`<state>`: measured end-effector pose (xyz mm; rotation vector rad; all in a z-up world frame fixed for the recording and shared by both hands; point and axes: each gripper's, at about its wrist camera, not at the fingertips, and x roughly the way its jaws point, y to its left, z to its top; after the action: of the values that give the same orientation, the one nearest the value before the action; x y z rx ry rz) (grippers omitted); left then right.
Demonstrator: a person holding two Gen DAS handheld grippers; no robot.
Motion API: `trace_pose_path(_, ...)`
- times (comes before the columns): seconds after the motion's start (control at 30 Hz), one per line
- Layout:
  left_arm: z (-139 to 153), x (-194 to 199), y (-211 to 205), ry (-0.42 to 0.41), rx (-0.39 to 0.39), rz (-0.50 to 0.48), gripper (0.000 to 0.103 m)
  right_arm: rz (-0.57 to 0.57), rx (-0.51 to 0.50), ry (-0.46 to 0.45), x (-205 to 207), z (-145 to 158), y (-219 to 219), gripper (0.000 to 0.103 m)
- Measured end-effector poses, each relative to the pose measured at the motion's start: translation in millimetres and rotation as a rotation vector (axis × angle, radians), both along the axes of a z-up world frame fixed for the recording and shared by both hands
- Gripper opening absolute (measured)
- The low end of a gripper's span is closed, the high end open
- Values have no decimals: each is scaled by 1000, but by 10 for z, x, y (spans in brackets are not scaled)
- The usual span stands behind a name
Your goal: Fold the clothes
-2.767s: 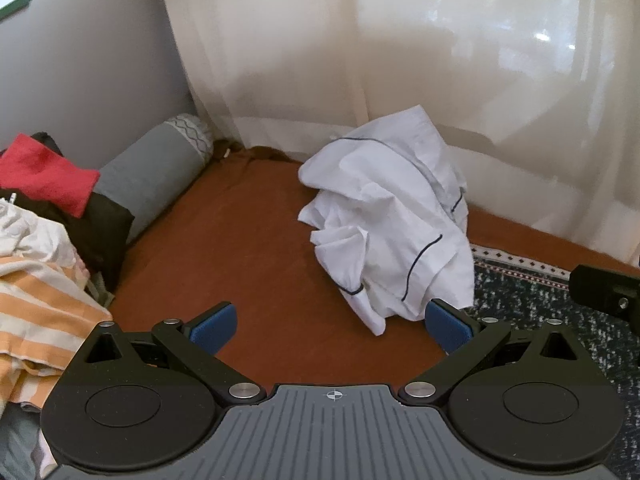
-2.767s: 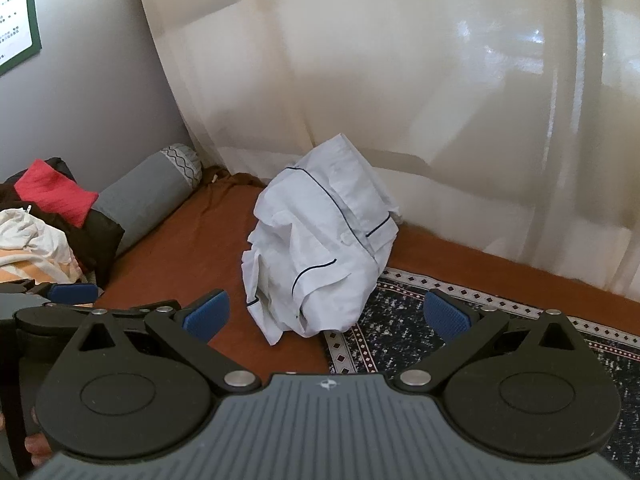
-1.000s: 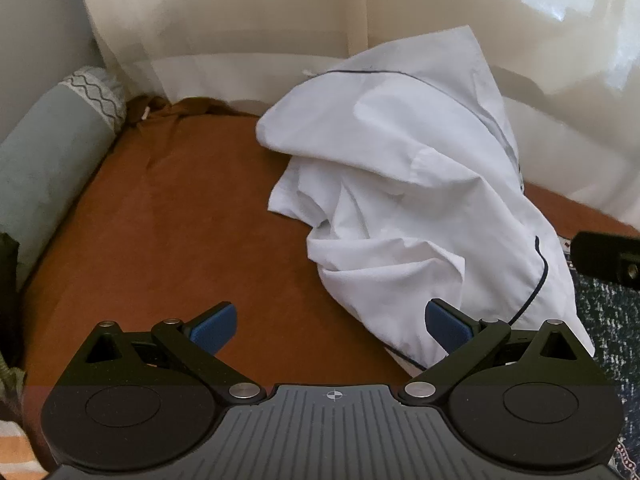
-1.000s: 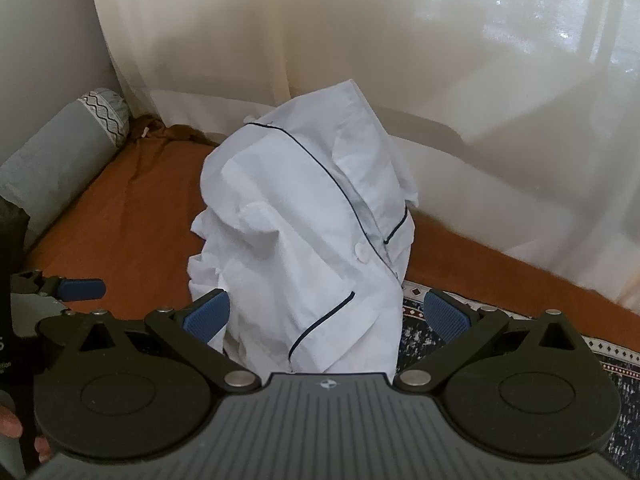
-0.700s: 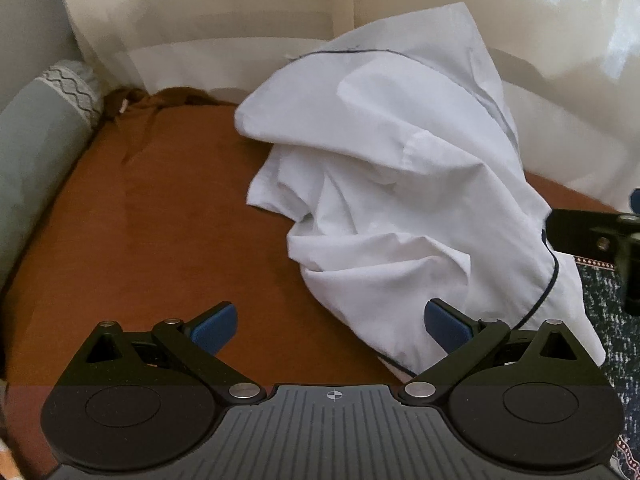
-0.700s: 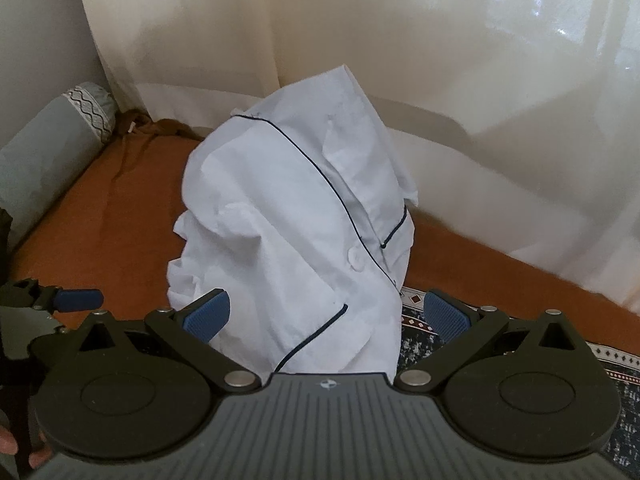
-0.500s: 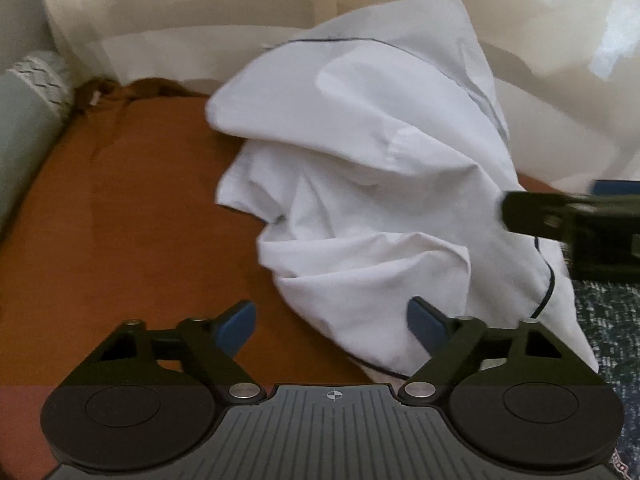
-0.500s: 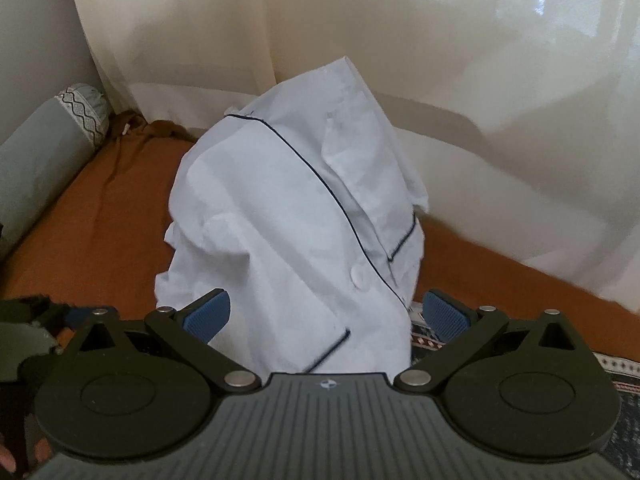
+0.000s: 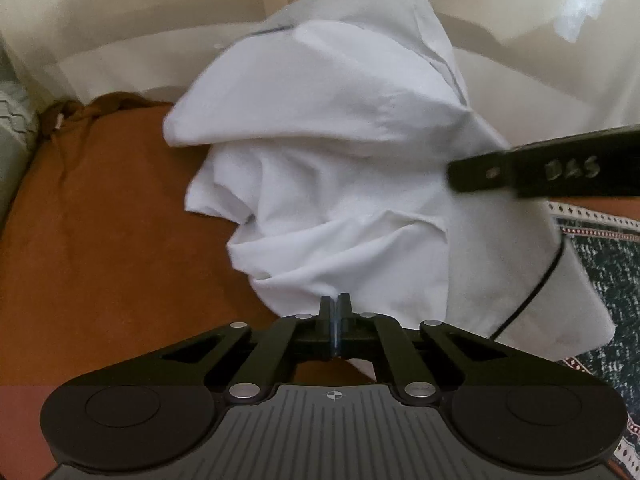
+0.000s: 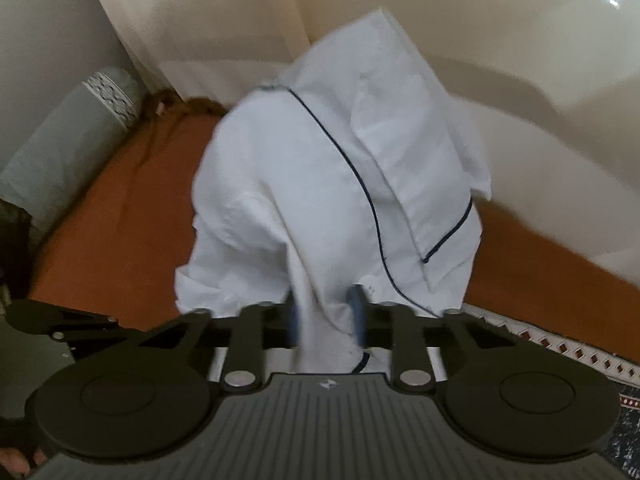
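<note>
Cream curtains (image 9: 140, 20) hang across the back of the scene, reaching down to a rust-orange bed cover (image 9: 100, 240) that fills the lower left of both views. A grey-green bolster pillow (image 10: 68, 148) with a patterned end lies along the left edge of the cover, against a pale wall. To the right, a dark patterned rug (image 9: 600, 248) with a diamond border meets the orange fabric.

A crumpled white shirt (image 9: 340, 168) with thin dark piping is heaped near the middle of the orange cover, standing up in a peak in front of the curtains, its right edge spilling over the rug's border. In the right wrist view the piping runs diagonally down the shirt's front and outlines a flap on its right side.

The left gripper (image 9: 335, 308) has its fingers pressed together at the shirt's near lower edge, where a small fold of white cloth appears to be pinched between the tips. The right gripper (image 10: 326, 316) is blurred; its blue-padded fingers (image 10: 357, 312) are drawn close, with a band of white cloth running between them, though the blur hides whether they press it. Seen from the left wrist, the right gripper's black body reaches in from the right edge against the shirt's upper right side.
</note>
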<state>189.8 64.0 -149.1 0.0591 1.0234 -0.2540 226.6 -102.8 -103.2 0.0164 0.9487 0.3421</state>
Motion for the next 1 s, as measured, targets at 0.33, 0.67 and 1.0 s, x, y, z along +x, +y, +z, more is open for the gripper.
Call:
trace_pose_path(0.33, 20, -104, -16, -2, -1, 48, 93, -17, 51, -115, -276, 534, -142, 6)
trace_pose_path(0.67, 211, -160, 189, -9, -48, 87, 0, -40, 53, -194, -427, 1018, -255, 4)
trace_pose_path(1.0, 1264, -409, 470, -233, -117, 110, 0, -60, 34, -422, -747, 2258, -661, 3)
